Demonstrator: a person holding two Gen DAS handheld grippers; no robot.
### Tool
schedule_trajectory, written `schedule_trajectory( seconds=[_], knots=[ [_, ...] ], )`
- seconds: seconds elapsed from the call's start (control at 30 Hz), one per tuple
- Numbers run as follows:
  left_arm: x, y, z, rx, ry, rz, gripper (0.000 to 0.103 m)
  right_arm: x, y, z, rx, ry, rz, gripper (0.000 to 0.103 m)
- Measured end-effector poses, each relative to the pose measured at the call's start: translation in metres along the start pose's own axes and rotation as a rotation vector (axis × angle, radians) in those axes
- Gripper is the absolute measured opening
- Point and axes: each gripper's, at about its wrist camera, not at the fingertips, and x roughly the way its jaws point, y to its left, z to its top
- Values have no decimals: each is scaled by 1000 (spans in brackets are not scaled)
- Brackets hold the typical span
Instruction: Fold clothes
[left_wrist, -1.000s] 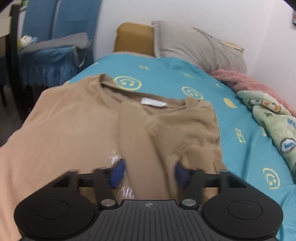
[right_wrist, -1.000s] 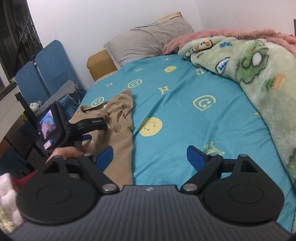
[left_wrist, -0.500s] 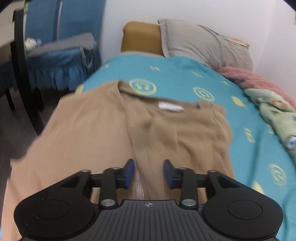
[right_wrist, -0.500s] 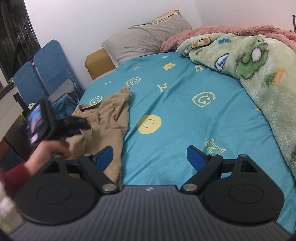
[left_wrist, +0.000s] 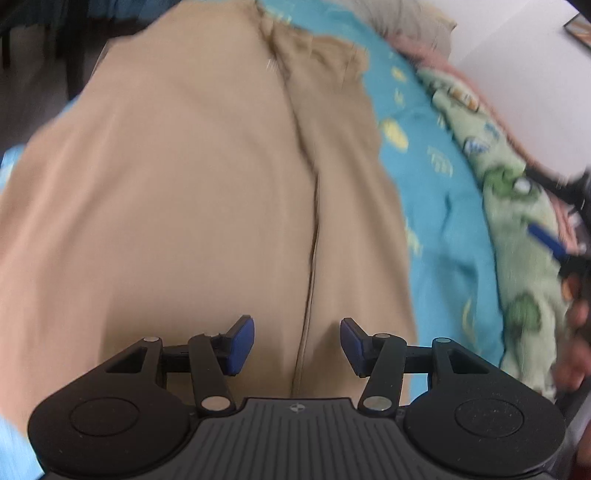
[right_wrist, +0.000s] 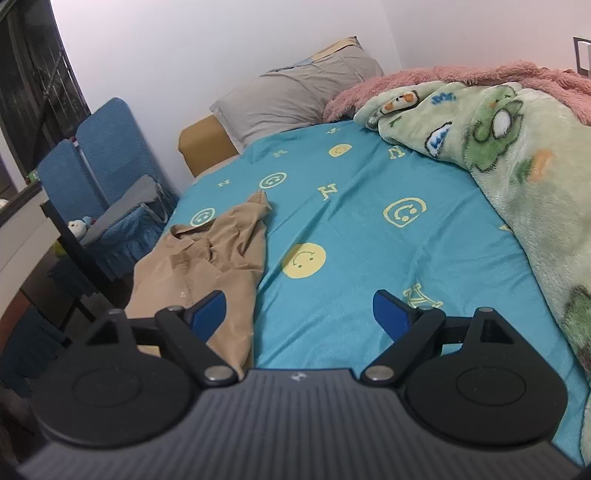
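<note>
My left gripper (left_wrist: 297, 341), jaws pinching in a moment ago, has spread open above the tan cotton shirt's (left_wrist: 184, 192) folded edge; my right gripper (right_wrist: 299, 310) stays open, empty.

The left wrist camera sits close above the tan shirt (left_wrist: 177, 206), looking steeply down along its jaws toward the head of the bed (left_wrist: 436, 206); the picture is blurred. The right wrist camera looks from farther back and more level, from the bed's foot toward the grey pillow (right_wrist: 295, 96) and the wall. Both views share the shirt, the turquoise sheet and the green blanket (right_wrist: 517, 155) on the right.
</note>
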Motion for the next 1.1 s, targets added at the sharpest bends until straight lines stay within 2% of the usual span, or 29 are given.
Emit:
schedule_trajectory(
  seconds=[0.07, 0.23, 0.33, 0.37, 0.4, 0.43, 0.7, 0.73, 0.77, 0.8, 0.9, 0.93, 1.0, 1.07, 1.1],
  knots=[
    [-7, -3, -14, 30, -22, 9, 55, -7, -1, -3, 0, -2, -5, 88],
    [-8, -5, -30, 29, 56, -58, 52, -13, -2, -11, -5, 19, -16, 88],
    [-8, -9, -34, 67, 81, -41, 22, -14, 1, -13, -11, 24, -10, 88],
    [-12, -8, -35, 61, 80, -51, 5, -14, 3, -13, -16, 24, -7, 88],
    [-16, -6, -35, 56, 80, -60, 3, -15, 4, -14, -23, 22, -5, 88],
    [-19, -5, -36, 51, 78, -66, 3, -16, 6, -14, -31, 20, -2, 88],
    [-43, -12, -38, 116, -15, 85, 4, -17, 13, -16, -57, 18, 16, 88],
    [-46, -12, -38, 124, -26, 103, 6, -18, 14, -16, -60, 16, 20, 88],
    [-49, -13, -38, 132, -38, 122, 17, -20, 14, -16, -63, 13, 24, 88],
    [-52, -14, -38, 140, -49, 141, 34, -21, 15, -16, -66, 10, 29, 88],
    [-64, -24, -30, 193, -137, 169, 61, -25, 16, -16, -75, 1, 42, 88],
    [-68, -29, -24, 213, -168, 185, 66, -27, 17, -16, -80, -5, 50, 88],
    [-76, -38, -8, 240, -243, 230, 91, -32, 20, -15, -94, -21, 69, 88],
    [-78, -49, 7, 296, -332, 242, 102, -37, 24, -16, -120, -29, 88, 88],
    [-78, -52, 12, 321, -376, 259, 103, -39, 27, -17, -134, -30, 100, 88]
  ],
)
